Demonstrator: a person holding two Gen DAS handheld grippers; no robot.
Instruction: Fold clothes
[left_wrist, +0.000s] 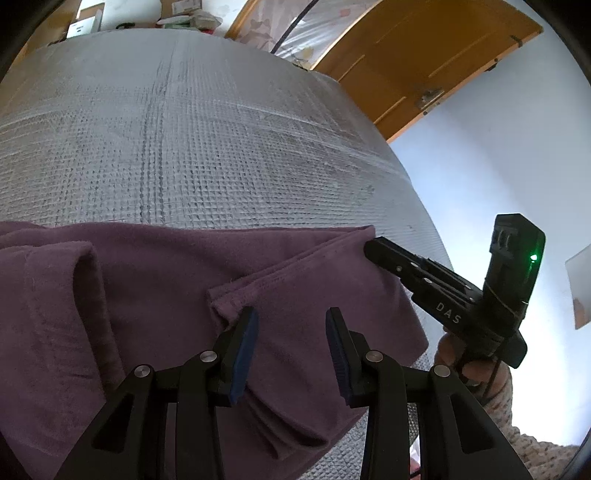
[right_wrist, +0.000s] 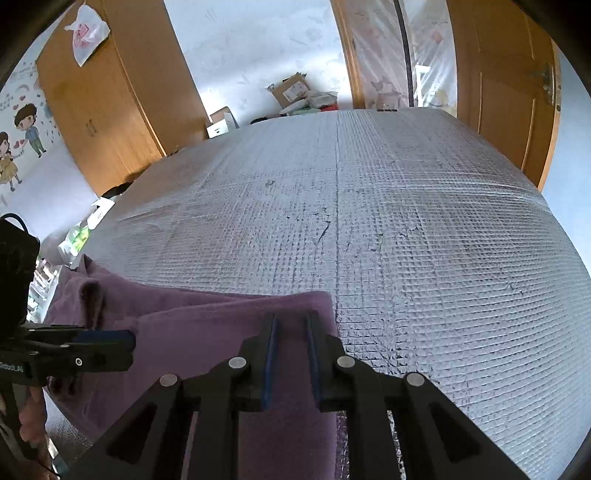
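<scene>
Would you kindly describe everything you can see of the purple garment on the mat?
The purple garment is a soft, fleecy-looking piece lying folded in layers on the silver quilted mat, near its front edge. A stitched hem runs diagonally across the top layer, and a raised fold stands at its left. The left tongs hang open above it; the right tongs, narrowly parted, sit at its right corner, contact unclear.

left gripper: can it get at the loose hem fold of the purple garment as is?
Probably yes. The left gripper is open just above the garment, and the hem fold lies uncovered beside its left finger.
</scene>
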